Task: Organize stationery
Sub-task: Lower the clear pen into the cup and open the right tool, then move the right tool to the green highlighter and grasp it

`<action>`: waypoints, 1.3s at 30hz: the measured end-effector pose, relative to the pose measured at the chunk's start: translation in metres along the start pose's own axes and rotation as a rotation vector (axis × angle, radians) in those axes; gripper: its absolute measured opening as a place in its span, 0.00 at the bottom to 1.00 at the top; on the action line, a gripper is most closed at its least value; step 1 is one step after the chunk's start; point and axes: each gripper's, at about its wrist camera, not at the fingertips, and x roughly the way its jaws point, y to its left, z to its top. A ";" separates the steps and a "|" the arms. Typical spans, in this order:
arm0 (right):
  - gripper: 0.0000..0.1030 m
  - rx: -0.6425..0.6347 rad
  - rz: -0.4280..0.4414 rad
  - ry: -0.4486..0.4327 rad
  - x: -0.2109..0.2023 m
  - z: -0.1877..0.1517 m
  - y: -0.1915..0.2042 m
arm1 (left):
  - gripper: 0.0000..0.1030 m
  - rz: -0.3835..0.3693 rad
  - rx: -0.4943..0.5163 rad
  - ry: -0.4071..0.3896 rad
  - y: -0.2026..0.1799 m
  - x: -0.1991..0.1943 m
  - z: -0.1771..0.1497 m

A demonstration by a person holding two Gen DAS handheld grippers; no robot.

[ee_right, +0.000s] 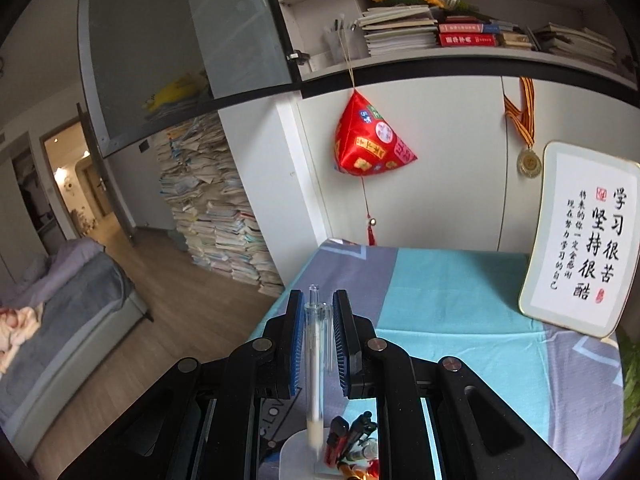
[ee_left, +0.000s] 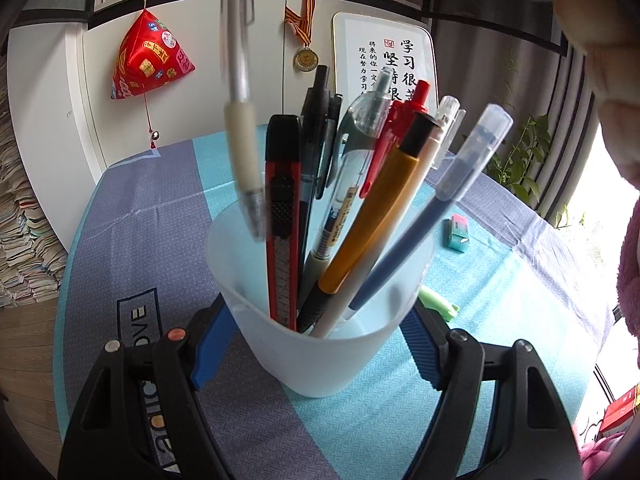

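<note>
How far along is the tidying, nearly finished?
Nearly, it seems. The cup, clamped by the left gripper, already holds about nine pens and a red knife. A clear pen hangs tip-down at its rim, between the right gripper fingers. An eraser and something green remain on the table.

Frosted, matt plastic forms the cup [ee_left: 320, 344] at lower centre; the clear pen [ee_left: 240, 92] above it is glossy see-through plastic with a rubbery cream grip. Woven cloth [ee_left: 160, 216] — a fine herringbone texture — covers the surface. Upper left, the red pouch [ee_left: 150, 58] looks satiny, shiny.
</note>
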 end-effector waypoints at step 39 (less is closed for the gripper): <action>0.32 -0.014 -0.207 0.199 -0.068 -0.095 -0.057 | 0.74 -0.002 -0.006 0.005 -0.001 0.002 -0.002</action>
